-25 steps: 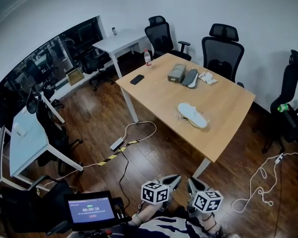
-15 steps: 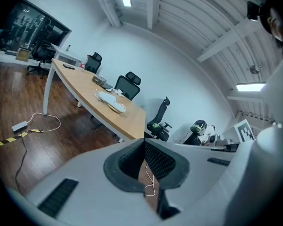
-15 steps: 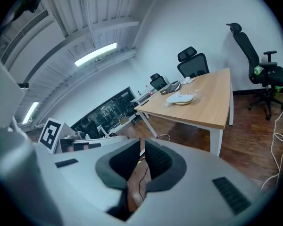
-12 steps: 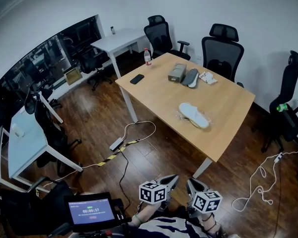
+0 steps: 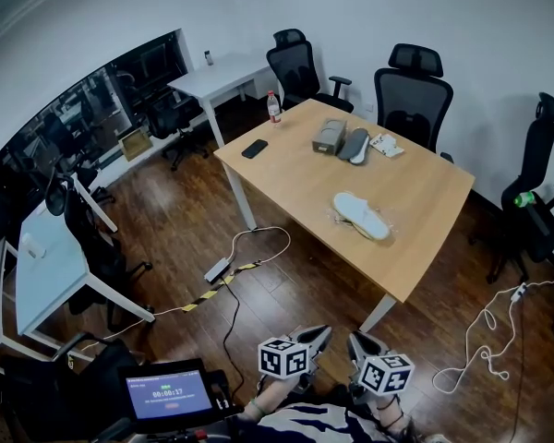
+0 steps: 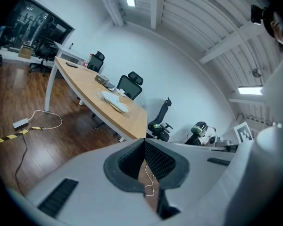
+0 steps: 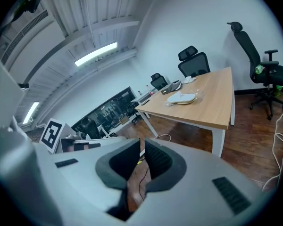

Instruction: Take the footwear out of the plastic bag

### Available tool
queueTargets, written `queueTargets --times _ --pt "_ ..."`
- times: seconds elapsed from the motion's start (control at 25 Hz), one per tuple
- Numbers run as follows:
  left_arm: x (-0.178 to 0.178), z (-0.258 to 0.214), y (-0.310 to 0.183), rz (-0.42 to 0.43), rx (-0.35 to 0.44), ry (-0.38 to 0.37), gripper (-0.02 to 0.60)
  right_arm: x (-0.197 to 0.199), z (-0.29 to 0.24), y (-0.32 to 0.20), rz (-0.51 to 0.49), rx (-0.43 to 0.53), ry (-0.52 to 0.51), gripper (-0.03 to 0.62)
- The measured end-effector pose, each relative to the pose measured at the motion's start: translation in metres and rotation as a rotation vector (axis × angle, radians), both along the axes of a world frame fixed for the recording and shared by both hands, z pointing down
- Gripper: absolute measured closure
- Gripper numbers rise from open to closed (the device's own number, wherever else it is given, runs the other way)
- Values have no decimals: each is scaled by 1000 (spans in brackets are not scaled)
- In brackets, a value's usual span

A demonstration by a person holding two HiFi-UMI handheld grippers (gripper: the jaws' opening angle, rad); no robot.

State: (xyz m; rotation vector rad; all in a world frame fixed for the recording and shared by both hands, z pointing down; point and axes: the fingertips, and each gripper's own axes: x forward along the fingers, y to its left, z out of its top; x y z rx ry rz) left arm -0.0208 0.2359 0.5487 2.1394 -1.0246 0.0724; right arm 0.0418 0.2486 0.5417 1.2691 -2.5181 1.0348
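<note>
A white slipper in a clear plastic bag (image 5: 359,216) lies near the front edge of the wooden table (image 5: 295,178), far from both grippers. The bagged slipper (image 6: 114,100) also shows in the left gripper view, and small in the right gripper view (image 7: 181,98). My left gripper (image 5: 319,336) and right gripper (image 5: 358,341) are held side by side close to my body, over the floor and short of the table. The left jaws are shut and empty. The right jaws stand a thin slit apart with nothing between them.
At the table's far end are a grey box (image 5: 329,135), dark footwear (image 5: 355,144), a phone (image 5: 255,148) and a bottle (image 5: 274,107). Office chairs (image 5: 414,89) ring the table. Cables (image 5: 245,257) trail on the wood floor. A screen (image 5: 169,392) sits at my lower left.
</note>
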Motion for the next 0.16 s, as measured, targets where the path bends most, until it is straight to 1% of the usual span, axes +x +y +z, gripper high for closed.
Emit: queueTargets --times 0.16 --pt "-2 -3 -4 -6 6 3 577 1 1 -3 0 9 14 579"
